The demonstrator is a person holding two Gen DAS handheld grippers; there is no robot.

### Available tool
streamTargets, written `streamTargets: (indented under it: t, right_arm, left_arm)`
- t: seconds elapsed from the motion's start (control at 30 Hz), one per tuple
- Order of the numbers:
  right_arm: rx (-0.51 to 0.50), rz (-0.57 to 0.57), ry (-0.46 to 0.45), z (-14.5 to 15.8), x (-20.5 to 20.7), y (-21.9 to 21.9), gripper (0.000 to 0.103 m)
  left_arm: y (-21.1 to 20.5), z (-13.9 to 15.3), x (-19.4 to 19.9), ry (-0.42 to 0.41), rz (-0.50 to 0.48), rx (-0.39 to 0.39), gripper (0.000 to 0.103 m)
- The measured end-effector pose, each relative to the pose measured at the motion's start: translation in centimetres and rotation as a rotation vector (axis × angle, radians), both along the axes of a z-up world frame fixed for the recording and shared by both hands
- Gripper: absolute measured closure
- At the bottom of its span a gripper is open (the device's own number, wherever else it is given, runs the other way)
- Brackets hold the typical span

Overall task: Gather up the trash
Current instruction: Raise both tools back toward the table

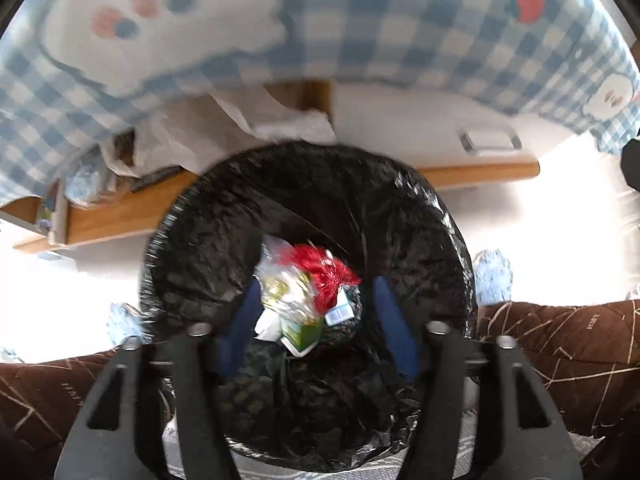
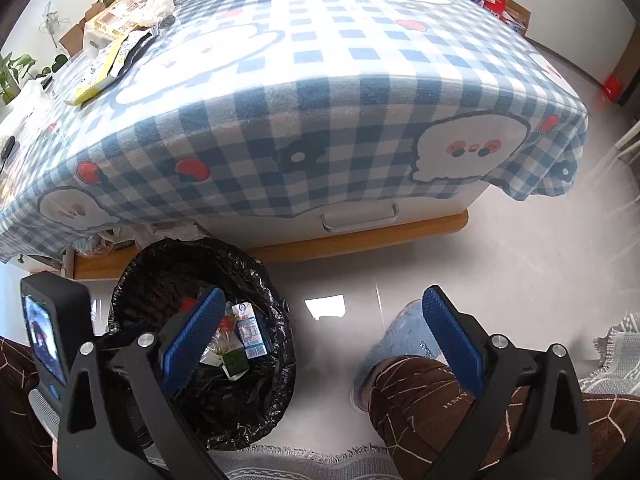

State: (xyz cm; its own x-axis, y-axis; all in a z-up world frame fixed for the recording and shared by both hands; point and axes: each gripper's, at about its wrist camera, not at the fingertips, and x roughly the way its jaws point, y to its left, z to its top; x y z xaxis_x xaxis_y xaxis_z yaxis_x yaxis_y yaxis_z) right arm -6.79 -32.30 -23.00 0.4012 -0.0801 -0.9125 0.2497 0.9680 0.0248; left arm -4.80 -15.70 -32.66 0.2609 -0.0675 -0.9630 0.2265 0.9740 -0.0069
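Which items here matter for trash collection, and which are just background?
Job:
- bin with black liner
- trash in it: milk carton, red wrapper
- wrappers on the table
- left gripper, open above the bin
- right gripper, open, empty

Background:
- checkered tablecloth
- drawer handle
- boxes
- plants

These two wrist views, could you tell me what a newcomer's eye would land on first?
First, the black-lined trash bin on the pale floor by the table, with a red wrapper and a small carton lying inside. Next, the blue checked tablecloth over the table, with wrappers left at its far left corner. Both grippers hang open, the left gripper above the bin.
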Motion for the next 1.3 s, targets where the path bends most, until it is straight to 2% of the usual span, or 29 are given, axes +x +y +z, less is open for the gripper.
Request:
streamTargets:
  t: [0.03,0.1,0.3,0.47,0.67,0.77,0.93,1.3]
  right_arm:
    - [0.003,0.002,-0.019,0.5,0.1,0.2,0.008]
    - [0.011,0.006,-0.056,1.4,0.2,0.6,0.008]
    - [-0.019,0.059,-0.131,4.1,1.3,3.1,0.008]
    - [-0.036,0.114,-0.163,5.9,2.0,5.2,0.008]
    - [-0.039,0.161,-0.204,8.3,3.2,7.8,0.008]
    - [-0.032,0.180,-0.212,8.9,4.0,8.9,0.008]
    - [-0.030,0.194,-0.204,8.8,6.0,10.4,0.008]
    - [-0.004,0.190,-0.185,8.7,11.6,11.6,0.008]
  left_arm:
    - [0.4,0.6,-0.1,-0.019,0.015,0.001,0.023]
    - [1.4,1.9,-0.4,-0.054,0.034,-0.005,0.015]
    - [4.9,6.7,-0.4,-0.152,0.079,-0.023,0.006]
    - [8.4,11.5,-0.1,-0.236,0.129,-0.055,0.006]
    - [12.4,15.0,1.8,-0.251,0.182,-0.090,0.006]
    - [14.0,16.6,2.9,-0.269,0.199,-0.082,0.006]
    - [16.3,18.1,5.8,-0.273,0.213,-0.094,0.006]
    - [17.3,18.0,14.1,-0.257,0.203,-0.097,0.006]
